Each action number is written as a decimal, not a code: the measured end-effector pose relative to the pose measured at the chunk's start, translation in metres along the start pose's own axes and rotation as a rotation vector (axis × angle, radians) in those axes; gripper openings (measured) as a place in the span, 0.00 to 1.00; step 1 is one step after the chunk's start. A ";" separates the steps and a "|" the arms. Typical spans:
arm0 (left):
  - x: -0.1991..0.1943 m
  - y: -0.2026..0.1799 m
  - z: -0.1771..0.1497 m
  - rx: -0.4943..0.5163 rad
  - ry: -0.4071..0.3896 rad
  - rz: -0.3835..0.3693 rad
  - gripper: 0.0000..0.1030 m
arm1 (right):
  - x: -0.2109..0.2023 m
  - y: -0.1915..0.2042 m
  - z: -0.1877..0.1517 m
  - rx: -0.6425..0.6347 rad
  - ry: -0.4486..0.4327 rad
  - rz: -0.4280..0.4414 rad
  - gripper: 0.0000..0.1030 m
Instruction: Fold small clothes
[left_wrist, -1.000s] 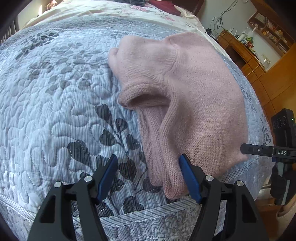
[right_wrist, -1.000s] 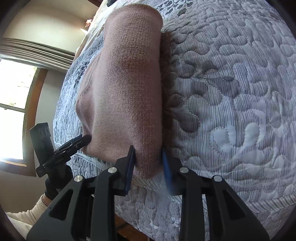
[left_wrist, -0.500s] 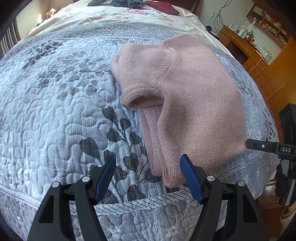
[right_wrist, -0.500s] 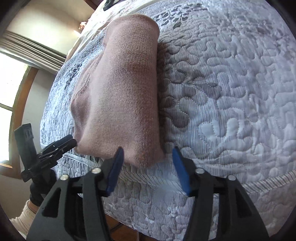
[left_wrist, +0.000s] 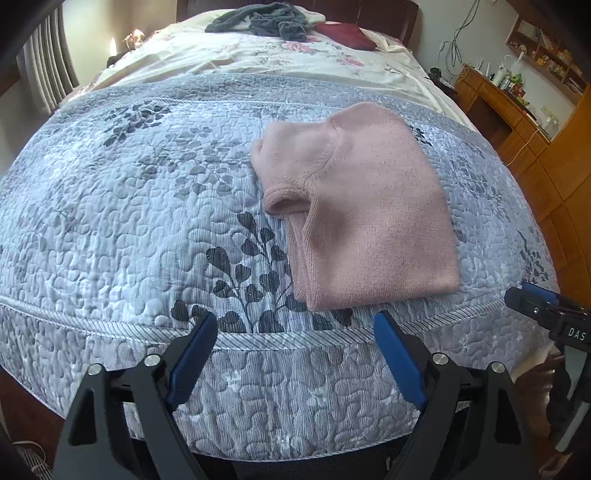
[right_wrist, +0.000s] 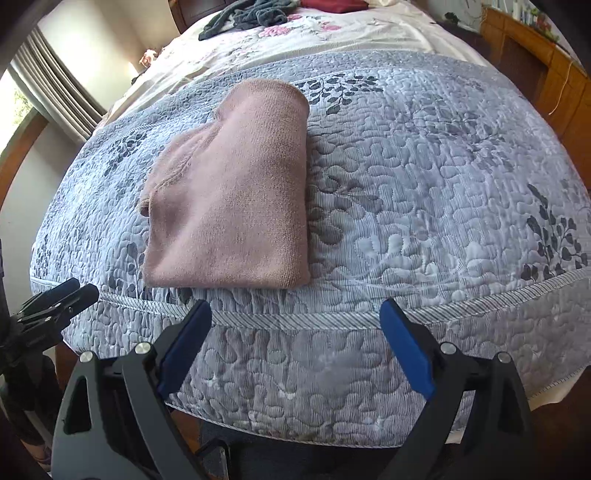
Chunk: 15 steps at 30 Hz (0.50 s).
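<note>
Both grippers had let go of the sweater (left_wrist: 373, 221) and drawn back off the bed. A second earlier the right gripper (right_wrist: 295, 350) was pinched on the near hem corner and the left gripper (left_wrist: 295, 354) straddled the other; now each stood with jaws wide apart and empty. The sweater lay folded on the quilt (left_wrist: 129, 221), just ahead of the left gripper and ahead-left of the right. Judging by the release, this fold was likely finished. The left view showed the open collar and layered edge on the sweater's left side, where the right view showed only a dark gap, seeing instead the smooth folded edge on the right. More clothes (left_wrist: 258, 20) lay far ahead.
</note>
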<state>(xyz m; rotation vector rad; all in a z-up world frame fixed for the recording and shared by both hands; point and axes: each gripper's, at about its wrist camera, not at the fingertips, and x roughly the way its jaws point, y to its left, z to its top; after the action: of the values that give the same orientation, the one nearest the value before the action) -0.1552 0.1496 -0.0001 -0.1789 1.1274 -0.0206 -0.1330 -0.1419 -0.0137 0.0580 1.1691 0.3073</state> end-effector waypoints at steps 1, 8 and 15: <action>-0.004 -0.001 -0.001 -0.001 -0.002 0.006 0.85 | -0.005 0.002 -0.001 0.003 -0.005 -0.004 0.90; -0.027 -0.012 -0.013 0.009 -0.022 0.052 0.85 | -0.034 0.017 -0.006 -0.018 -0.051 -0.040 0.92; -0.048 -0.018 -0.021 0.004 -0.039 0.080 0.85 | -0.053 0.031 -0.011 -0.030 -0.067 -0.078 0.96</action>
<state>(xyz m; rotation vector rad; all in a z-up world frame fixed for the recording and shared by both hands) -0.1931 0.1339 0.0371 -0.1301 1.0951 0.0514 -0.1685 -0.1273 0.0354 -0.0035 1.0969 0.2519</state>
